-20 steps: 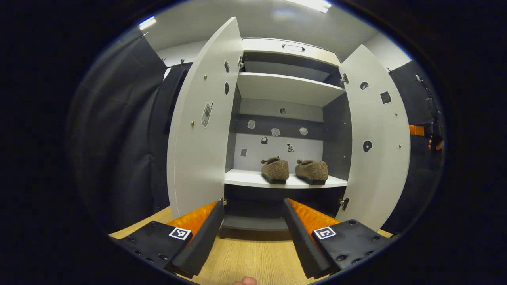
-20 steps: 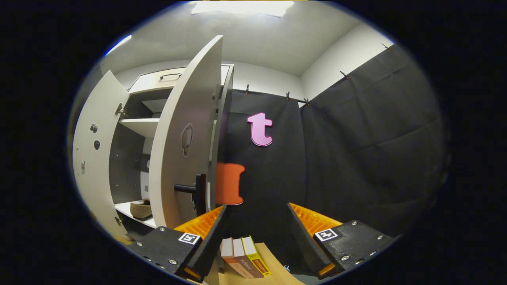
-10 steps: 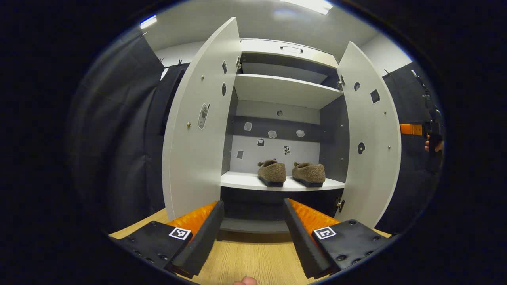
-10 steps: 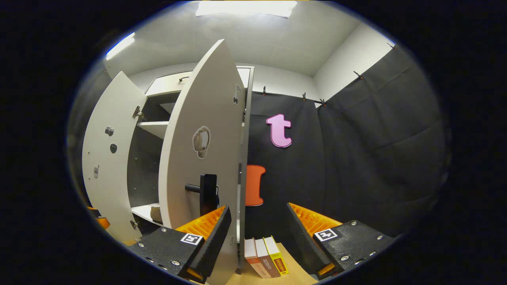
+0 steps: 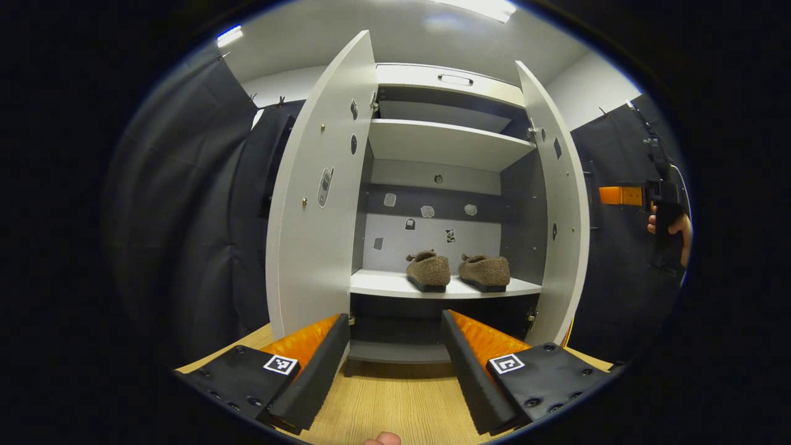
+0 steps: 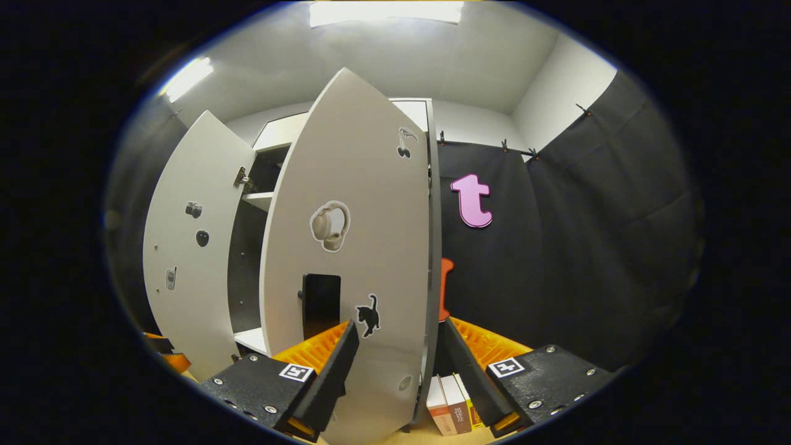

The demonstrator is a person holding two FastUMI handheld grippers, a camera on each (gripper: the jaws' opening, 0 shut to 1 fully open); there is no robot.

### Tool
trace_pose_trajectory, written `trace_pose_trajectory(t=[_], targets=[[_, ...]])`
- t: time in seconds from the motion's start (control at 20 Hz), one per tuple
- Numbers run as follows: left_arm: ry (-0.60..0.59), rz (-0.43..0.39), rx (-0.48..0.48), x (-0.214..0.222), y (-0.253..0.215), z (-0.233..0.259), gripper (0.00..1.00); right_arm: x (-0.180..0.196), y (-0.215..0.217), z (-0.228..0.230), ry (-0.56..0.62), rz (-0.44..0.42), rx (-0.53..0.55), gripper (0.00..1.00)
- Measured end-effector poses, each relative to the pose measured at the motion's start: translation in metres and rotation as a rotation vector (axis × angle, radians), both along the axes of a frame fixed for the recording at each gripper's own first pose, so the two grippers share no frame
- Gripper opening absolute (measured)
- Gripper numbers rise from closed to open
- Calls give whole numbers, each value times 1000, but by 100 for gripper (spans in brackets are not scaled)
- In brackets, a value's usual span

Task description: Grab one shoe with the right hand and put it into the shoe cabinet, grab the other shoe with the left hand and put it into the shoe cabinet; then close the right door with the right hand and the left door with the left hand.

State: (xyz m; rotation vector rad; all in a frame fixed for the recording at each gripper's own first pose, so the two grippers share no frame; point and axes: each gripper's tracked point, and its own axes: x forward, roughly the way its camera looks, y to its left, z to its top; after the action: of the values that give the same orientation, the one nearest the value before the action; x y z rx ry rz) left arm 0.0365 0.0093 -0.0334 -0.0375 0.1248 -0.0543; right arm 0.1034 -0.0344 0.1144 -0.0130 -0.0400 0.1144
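Both shoes [image 5: 457,272] side by side on cabinet's lower shelf [image 5: 383,285]. Right door [image 6: 358,247] half-swung (left door [image 5: 318,198] wide open). Left gripper [image 5: 395,364] and right gripper [image 6: 395,371] fingers apart, holding nothing.

Recording booth: black cloth walls [image 6: 587,247], white shoe cabinet [image 5: 445,142].

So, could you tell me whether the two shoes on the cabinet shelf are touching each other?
Apart. The left gripper view shows the left shoe and the right shoe side by side on the shelf, with a strip of bare shelf and back wall between them.
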Motion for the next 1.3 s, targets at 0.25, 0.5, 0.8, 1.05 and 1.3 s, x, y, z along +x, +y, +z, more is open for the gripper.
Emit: trace_pose_trajectory(t=[0.25,0.5,0.8,1.05,1.3], targets=[[-1,11,10,-1,2,2,97,8,24,-12,24,41,6,95],[-13,10,15,-3,1,6,99,17,62,-29,54,102,50,90],[-25,6,12,-10,-3,12,97,26,87,-39,65,132,45,90],[-36,3,11,-10,-3,18,94,40,97,-44,76,123,49,90],[-30,5,1,-9,-5,17,94,59,113,-50,105,113,23,90]])
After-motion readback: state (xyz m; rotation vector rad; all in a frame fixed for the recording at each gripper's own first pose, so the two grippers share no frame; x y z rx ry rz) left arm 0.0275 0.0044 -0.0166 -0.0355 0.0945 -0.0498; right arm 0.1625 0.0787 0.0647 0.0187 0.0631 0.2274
